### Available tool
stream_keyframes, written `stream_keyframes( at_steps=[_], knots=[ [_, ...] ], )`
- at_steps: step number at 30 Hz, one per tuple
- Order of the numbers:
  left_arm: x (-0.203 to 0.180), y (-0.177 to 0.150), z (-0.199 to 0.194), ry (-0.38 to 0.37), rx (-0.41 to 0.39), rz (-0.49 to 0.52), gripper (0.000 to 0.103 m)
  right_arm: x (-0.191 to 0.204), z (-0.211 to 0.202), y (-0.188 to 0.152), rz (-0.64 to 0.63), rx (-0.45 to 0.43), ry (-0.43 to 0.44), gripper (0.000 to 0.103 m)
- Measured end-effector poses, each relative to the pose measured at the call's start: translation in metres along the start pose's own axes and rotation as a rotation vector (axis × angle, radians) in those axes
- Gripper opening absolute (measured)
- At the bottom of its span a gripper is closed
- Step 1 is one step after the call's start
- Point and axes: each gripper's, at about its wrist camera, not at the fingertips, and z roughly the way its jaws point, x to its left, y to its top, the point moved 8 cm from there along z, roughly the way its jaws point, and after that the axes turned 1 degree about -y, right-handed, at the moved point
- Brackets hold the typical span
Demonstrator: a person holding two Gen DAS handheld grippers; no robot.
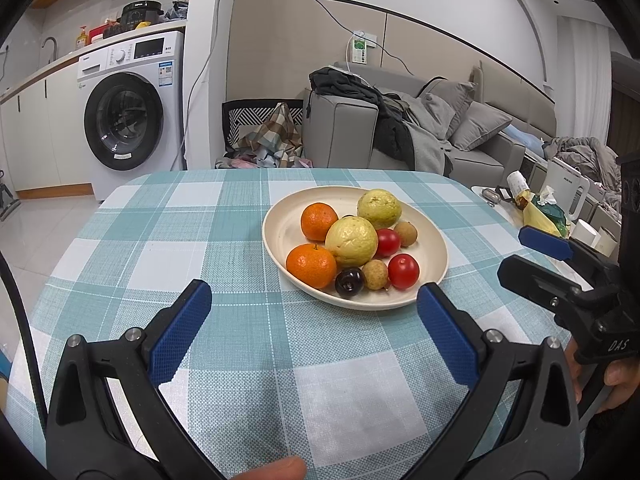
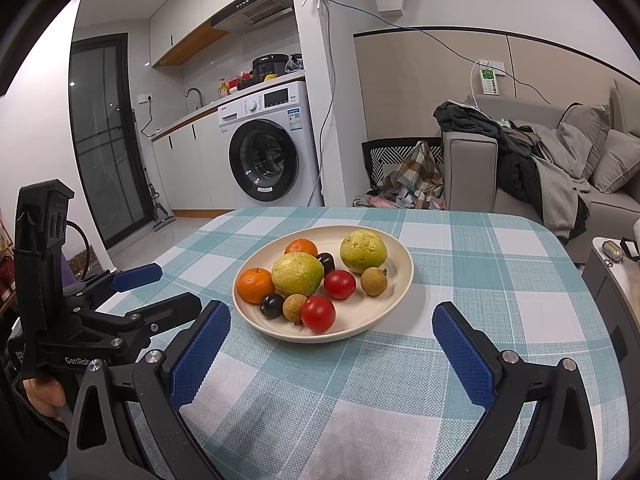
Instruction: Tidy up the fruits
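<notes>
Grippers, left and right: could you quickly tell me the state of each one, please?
Left gripper: open, holding nothing.
Right gripper: open, holding nothing.

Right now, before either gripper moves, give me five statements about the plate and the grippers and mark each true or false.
1. All the fruit lies on the plate. True.
2. The left gripper is shut on an orange. False: its jaws stand wide open over the tablecloth, holding nothing.
3. Two red tomatoes are on the plate, the nearer tomato by the front rim. True.
4. The plate holds three oranges. False: only two show, the nearer orange and one behind it.
5. The right gripper touches the plate. False: its open jaws sit short of the rim.
</notes>
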Motion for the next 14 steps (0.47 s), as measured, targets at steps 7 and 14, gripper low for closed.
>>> stream_keyframes(
  at_steps=[7, 14],
  knots=[
    [-0.0002, 0.0006, 0.0003, -0.007, -0.007, 0.005, 0.102, -0.0001, 0.0002, 0.0001, 0.000, 0.001, 0.000, 0.103],
    [-0.0027, -0.0014, 0.0023, -0.015, 0.011, 0.016, 0.102, 0.0001, 0.0001, 0.0002, -0.001, 0.001, -0.001, 0.103]
  ],
)
